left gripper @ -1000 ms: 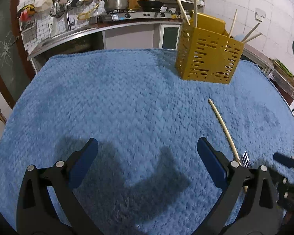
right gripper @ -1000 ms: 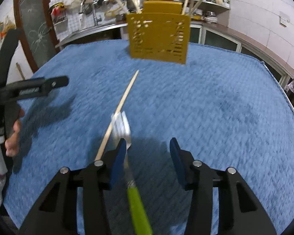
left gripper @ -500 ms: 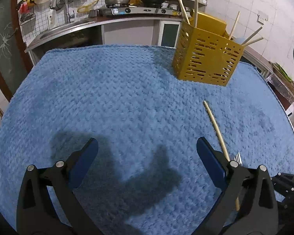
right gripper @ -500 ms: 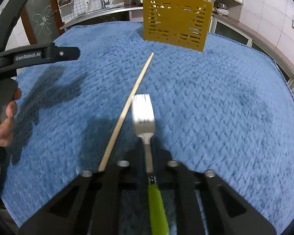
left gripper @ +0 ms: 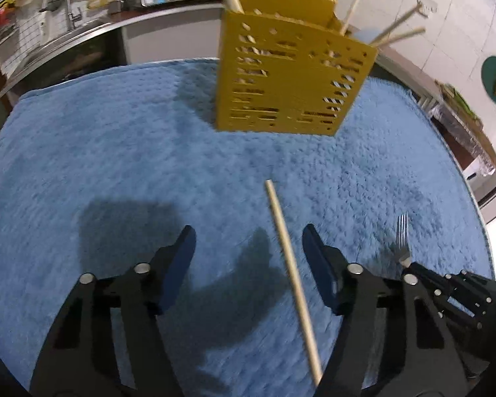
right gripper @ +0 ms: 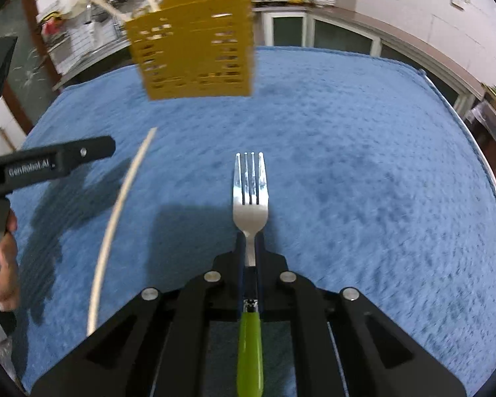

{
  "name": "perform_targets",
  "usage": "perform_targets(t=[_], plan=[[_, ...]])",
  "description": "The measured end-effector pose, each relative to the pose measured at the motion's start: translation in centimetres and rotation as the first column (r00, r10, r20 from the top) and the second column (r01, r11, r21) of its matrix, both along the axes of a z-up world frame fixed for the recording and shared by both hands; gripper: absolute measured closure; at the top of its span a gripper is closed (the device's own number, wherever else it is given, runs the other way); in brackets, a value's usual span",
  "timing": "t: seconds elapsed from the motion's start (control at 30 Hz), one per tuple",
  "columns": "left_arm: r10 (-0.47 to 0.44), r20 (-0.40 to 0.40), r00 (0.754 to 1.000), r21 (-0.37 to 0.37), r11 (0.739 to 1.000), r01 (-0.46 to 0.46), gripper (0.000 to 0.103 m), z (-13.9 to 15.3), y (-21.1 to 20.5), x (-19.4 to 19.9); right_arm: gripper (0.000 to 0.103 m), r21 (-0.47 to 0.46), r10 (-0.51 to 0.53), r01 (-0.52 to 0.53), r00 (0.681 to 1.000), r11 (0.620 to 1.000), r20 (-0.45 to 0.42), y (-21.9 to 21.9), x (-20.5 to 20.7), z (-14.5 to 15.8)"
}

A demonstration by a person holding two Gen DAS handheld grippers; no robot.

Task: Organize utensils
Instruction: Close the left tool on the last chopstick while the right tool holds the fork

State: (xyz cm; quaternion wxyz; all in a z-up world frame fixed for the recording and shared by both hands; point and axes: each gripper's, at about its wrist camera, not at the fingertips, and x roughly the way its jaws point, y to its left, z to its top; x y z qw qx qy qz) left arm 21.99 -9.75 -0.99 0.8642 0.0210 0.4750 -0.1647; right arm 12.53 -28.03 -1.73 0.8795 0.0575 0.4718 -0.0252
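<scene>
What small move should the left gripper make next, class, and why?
Probably close. The left gripper is open, its blue fingers either side of the chopstick lying on the blue towel. The right gripper already clamps the green-handled fork, aimed at the yellow utensil holder.

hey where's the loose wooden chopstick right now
The wooden chopstick lies flat on the blue towel, between the open jaws of the left gripper, in front of the yellow utensil holder; the fork is to its right.
</scene>
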Motion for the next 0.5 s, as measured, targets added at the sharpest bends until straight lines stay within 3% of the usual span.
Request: perform_targets(t=[0.03, 0.13, 0.27, 0.43, 0.5], plan=[[-0.005, -0.014, 1.000, 0.013, 1.000, 0.005, 0.056, -0.4, -0.7, 0.4, 0.097, 0.002, -0.013, 0.013, 1.000, 1.000, -0.005, -0.5, 0.4, -0.1], [-0.014, -0.077, 0.997, 0.008, 1.000, 0.015, 0.072, -1.6, -1.9, 1.7, 0.097, 0.010, -0.034, 0.034, 0.999, 0.999, -0.014, -1.6, 1.3, -0.6], [-0.009, -0.101, 0.995, 0.036, 0.999, 0.013, 0.078, -2.5, -3.2, 3.1, 0.097, 0.020, -0.042, 0.043, 0.999, 0.999, -0.028, -2.2, 2.2, -1.0], [-0.024, -0.130, 0.991, 0.059, 0.998, 0.032, 0.096, -2.6, -4.2, 4.4, 0.097, 0.014, -0.036, 0.037, 0.996, 0.999, -0.080, -2.3, 3.3, -1.2], [-0.031, -0.143, 0.989, 0.059, 0.997, 0.040, 0.096, -2.6, -4.3, 4.7, 0.097, 0.008, -0.036, 0.037, 0.994, 0.999, -0.106, -2.2, 3.6, -1.1]])
